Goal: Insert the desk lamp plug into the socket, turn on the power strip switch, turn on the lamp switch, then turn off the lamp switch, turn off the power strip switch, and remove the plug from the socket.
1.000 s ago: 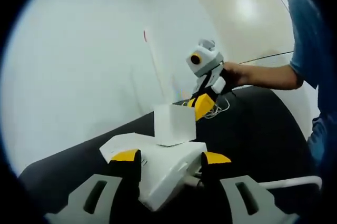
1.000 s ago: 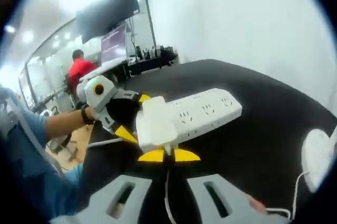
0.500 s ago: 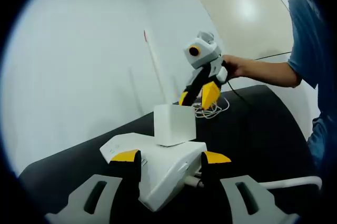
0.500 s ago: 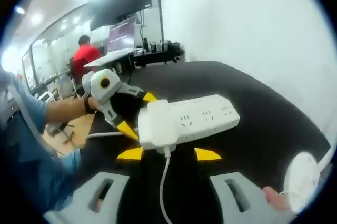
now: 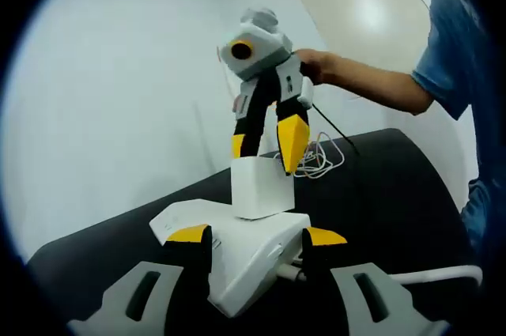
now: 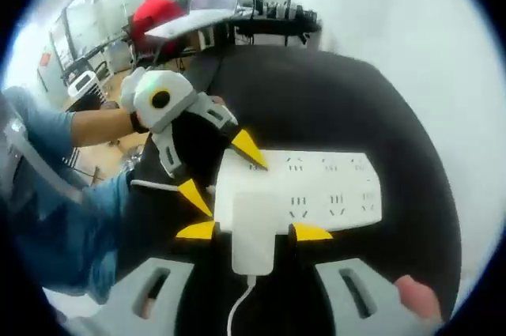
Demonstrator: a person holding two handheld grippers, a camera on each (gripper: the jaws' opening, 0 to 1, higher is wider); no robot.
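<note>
The white power strip (image 6: pixel 316 194) lies on the black worktop (image 6: pixel 340 107), clamped at one end by the left tool (image 5: pixel 253 237). The white plug adapter (image 5: pixel 261 186) sits in the strip; the right tool (image 6: pixel 245 232), jaws apart, straddles it from above.

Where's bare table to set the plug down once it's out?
Bare black table lies beyond the power strip, toward the far rim. In the left gripper view, table is also bare right of the strip, before the coiled cable. Crowded: the strip's end, where the plug, left gripper and right gripper meet.
</note>
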